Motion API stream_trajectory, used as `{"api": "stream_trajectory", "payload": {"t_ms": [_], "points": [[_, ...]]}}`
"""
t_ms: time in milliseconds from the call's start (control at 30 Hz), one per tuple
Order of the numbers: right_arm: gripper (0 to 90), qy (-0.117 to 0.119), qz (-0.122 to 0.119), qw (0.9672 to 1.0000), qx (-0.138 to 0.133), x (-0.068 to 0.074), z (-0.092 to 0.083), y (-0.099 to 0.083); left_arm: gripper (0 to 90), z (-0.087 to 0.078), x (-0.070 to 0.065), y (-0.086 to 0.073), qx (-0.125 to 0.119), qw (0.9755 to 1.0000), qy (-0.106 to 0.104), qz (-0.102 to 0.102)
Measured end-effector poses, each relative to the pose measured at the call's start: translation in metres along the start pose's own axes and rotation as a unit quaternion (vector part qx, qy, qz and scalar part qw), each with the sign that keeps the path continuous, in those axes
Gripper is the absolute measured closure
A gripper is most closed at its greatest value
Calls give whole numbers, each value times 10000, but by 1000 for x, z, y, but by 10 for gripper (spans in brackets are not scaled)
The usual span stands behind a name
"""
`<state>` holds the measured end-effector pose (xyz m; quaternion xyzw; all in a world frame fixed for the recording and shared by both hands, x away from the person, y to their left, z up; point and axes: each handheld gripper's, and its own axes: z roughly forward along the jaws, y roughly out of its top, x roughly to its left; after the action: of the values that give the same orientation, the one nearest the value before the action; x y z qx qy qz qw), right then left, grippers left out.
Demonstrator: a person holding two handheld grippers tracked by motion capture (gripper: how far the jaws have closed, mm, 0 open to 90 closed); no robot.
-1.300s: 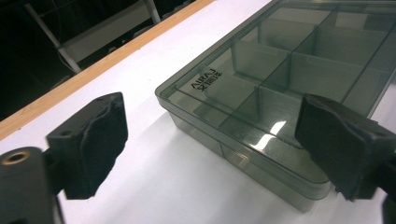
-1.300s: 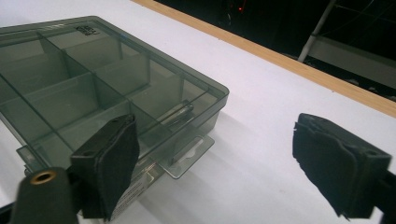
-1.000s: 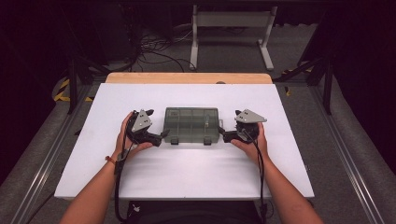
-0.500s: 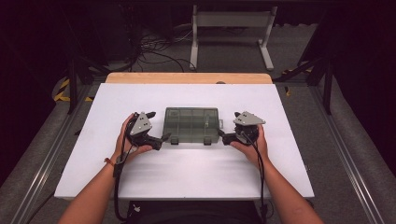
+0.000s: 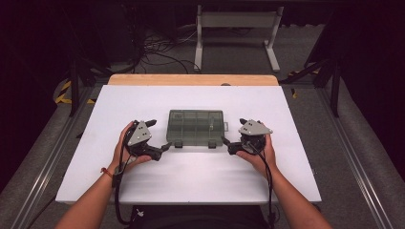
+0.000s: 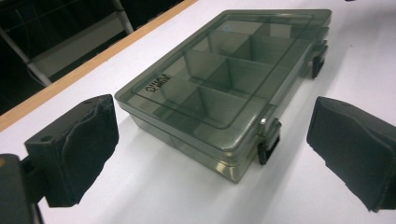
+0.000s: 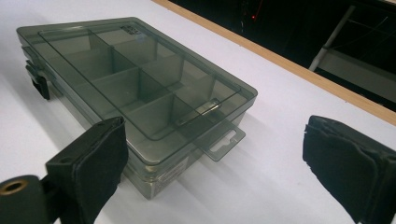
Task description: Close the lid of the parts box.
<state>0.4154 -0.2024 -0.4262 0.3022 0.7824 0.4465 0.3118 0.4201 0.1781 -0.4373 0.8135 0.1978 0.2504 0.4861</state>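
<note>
A smoky, see-through compartment box (image 5: 196, 128) lies flat near the middle of the white table (image 5: 191, 181), with its lid closed and its two dark latches (image 6: 268, 145) on the side toward the person. Through the lid the dividers are seen, and the compartments look empty, except for a small metal pin (image 7: 208, 108) that lies at the end close to the hang tab (image 7: 223, 140); I cannot tell if it is inside or on the lid. The left gripper (image 5: 162, 147) rests low at the left front corner of the box, held by the left hand (image 5: 125, 151), and its jaws stand wide apart with nothing between the pads (image 6: 88, 144). The right gripper (image 5: 228, 144) sits at the right front corner in the right hand (image 5: 258, 155), also released, one pad (image 7: 100, 161) just beside the box wall and the other over bare table. Both forearms come in from the near edge. Behind the table there is a wooden strip (image 5: 191, 79), cables (image 5: 153, 45) on the floor and a pale metal stand (image 5: 236, 24).
</note>
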Motion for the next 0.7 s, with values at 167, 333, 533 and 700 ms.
{"api": "stream_trajectory", "payload": {"t_ms": [167,333,533,700], "points": [[72,45,-14,10000,63,2,-6,-4,32,-2,-1,-1,4,10000,12,21],[72,55,-6,10000,63,2,-11,-7,33,-5,-4,-2,-7,10000,-9,-14],[73,84,-22,10000,44,3,-18,-9,28,-12,-9,-7,15,9999,-120,23],[73,96,-48,9999,54,4,-22,-9,27,-17,-12,-8,5,9998,-177,38]]}}
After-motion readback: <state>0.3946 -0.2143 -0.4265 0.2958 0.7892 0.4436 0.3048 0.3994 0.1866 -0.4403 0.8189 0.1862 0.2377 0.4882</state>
